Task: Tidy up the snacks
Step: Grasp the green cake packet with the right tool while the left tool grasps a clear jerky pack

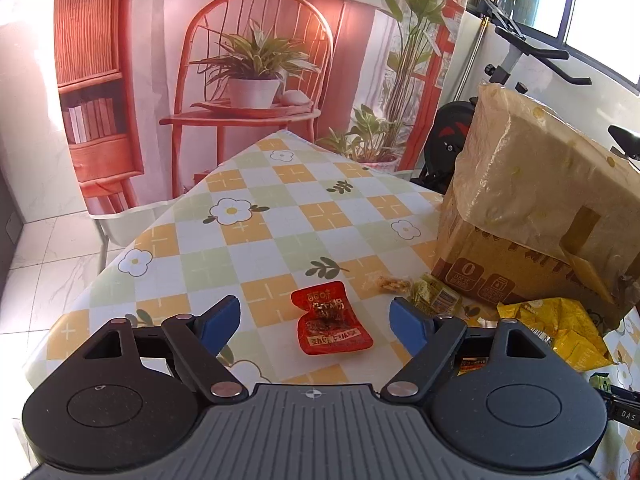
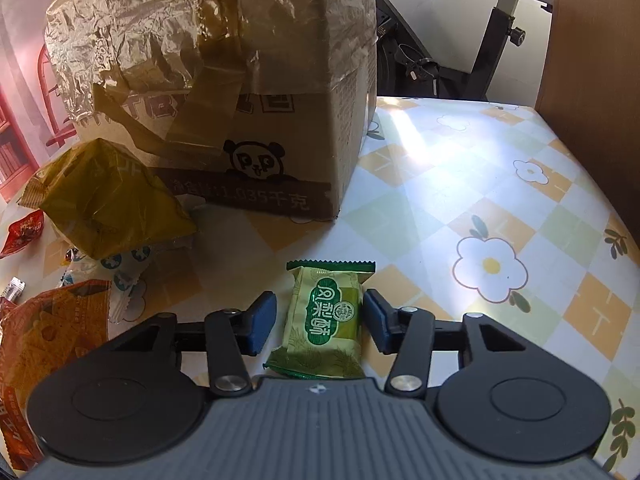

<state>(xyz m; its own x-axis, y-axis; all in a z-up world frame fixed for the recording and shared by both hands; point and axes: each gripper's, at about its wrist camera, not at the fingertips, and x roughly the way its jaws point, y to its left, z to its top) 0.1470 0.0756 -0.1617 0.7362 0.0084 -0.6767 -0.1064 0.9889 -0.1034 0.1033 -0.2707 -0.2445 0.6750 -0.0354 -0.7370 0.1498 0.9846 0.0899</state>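
In the left wrist view my left gripper (image 1: 316,322) is open, its blue pads either side of a small red snack packet (image 1: 330,324) lying flat on the checked tablecloth (image 1: 256,216). In the right wrist view my right gripper (image 2: 320,320) is open around a green pastry packet (image 2: 326,320) that lies on the cloth; the pads stand close to its sides but a gap shows on the left. A cardboard box (image 2: 248,92), partly wrapped in plastic film, stands behind it; it also shows in the left wrist view (image 1: 532,208).
Yellow snack bags (image 1: 560,328) and small wrapped snacks (image 1: 424,292) lie by the box. In the right wrist view a yellow bag (image 2: 104,204), an orange cracker bag (image 2: 44,344) and a red packet (image 2: 24,232) lie left. An exercise bike (image 2: 460,52) stands beyond the table.
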